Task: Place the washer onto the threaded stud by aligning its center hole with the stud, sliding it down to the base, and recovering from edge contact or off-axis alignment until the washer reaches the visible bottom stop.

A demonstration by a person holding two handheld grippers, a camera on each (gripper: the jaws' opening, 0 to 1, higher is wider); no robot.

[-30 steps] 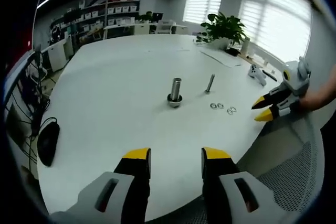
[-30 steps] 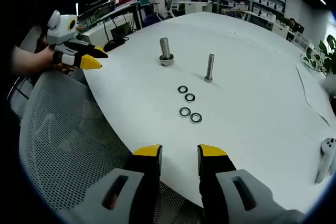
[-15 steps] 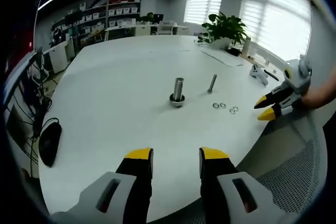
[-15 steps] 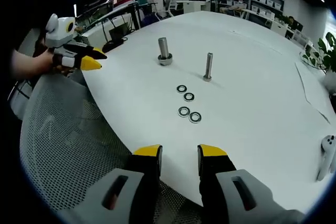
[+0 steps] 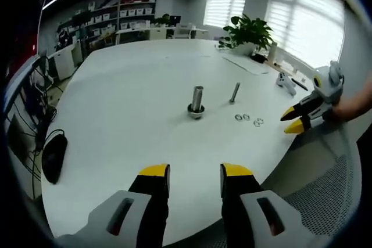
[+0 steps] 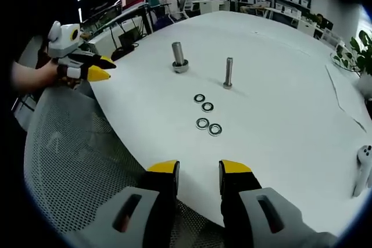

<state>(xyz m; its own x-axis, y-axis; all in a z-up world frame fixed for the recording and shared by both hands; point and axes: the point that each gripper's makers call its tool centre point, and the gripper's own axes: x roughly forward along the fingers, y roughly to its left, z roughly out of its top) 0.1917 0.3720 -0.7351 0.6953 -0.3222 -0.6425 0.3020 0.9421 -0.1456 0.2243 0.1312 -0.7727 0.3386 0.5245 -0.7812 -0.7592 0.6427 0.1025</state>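
Observation:
A thick threaded stud (image 5: 197, 101) (image 6: 178, 57) stands upright on the white table (image 5: 128, 114), with a thinner bolt (image 5: 234, 92) (image 6: 228, 74) upright beside it. Several washers (image 5: 247, 118) (image 6: 207, 107) lie flat on the table near the thin bolt. My left gripper (image 5: 195, 172) hovers at the table's near edge, open and holding nothing, far from the stud; in the right gripper view the left gripper (image 6: 103, 68) is held by a hand at the left. My right gripper (image 6: 199, 169) is open and empty short of the washers; in the left gripper view the right gripper (image 5: 289, 120) sits off the table's right edge.
A black mouse (image 5: 53, 158) lies at the table's left edge. A white controller (image 5: 285, 81) (image 6: 364, 169), a sheet of paper (image 5: 244, 63) and a potted plant (image 5: 250, 30) sit at the far side. A mesh chair (image 6: 70, 161) stands below the table's rim.
Both views have shifted slightly with the hands. The stud, bolt and washers have not moved, and both grippers stay open.

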